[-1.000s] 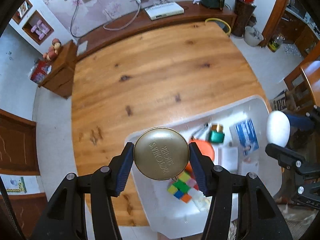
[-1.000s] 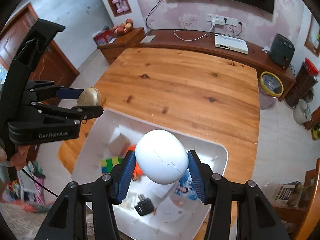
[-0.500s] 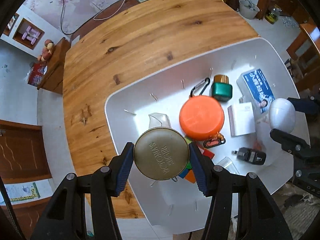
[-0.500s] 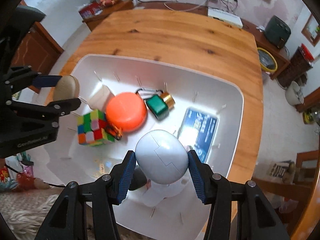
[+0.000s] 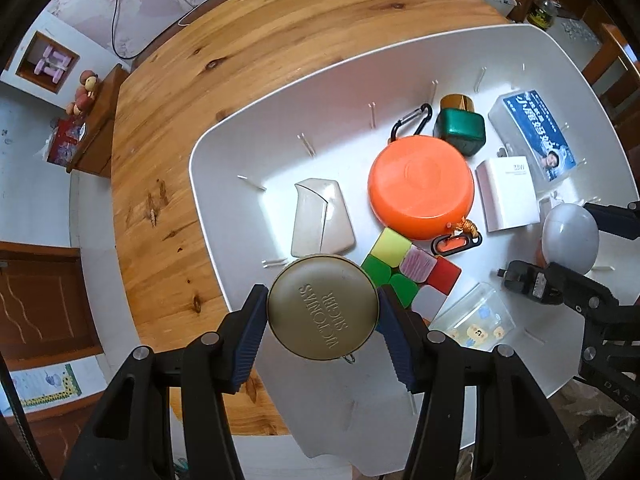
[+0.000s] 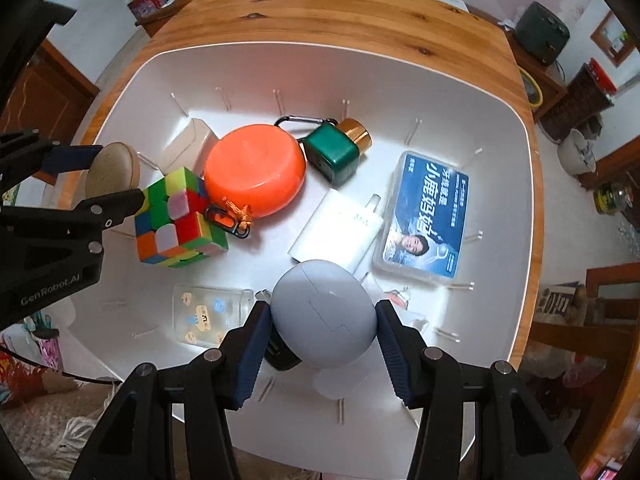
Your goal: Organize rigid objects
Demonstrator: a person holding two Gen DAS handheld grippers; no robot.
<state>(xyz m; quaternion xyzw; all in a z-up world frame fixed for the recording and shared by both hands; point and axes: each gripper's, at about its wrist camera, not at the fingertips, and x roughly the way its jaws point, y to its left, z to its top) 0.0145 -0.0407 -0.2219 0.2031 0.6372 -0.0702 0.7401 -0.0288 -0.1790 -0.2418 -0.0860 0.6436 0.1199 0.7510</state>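
Left wrist view: left gripper [image 5: 322, 312] clamped on gold tin [image 5: 322, 307], blue pads pressing both sides, poised over near-left part of white bin [image 5: 224, 144]. Below, in bin: beige case [image 5: 322, 218], orange bowl [image 5: 421, 188], cube [image 5: 408, 272], green bottle [image 5: 460, 128], white box [image 5: 507, 195], blue box [image 5: 534, 134], clear case [image 5: 474, 318], black plug [image 5: 524, 280]. Far right: right gripper with white egg [image 5: 570, 238].

Right wrist view: right gripper [image 6: 324, 326] closed on egg [image 6: 324, 314], pads on both sides, pointing down over near middle of bin [image 6: 480, 92], above plug and clear case [image 6: 206, 314]. Left gripper [image 6: 108, 184] at left edge, tin [image 6: 112, 170] edge-on between pads, beside cube [image 6: 176, 218].

Progress, judged: most items already in bin on table [image 6: 340, 16]; tin and egg not yet set down. Left to do: lower both into free spots, release. Free floor near tin; under egg crowded, so risk of rolling.
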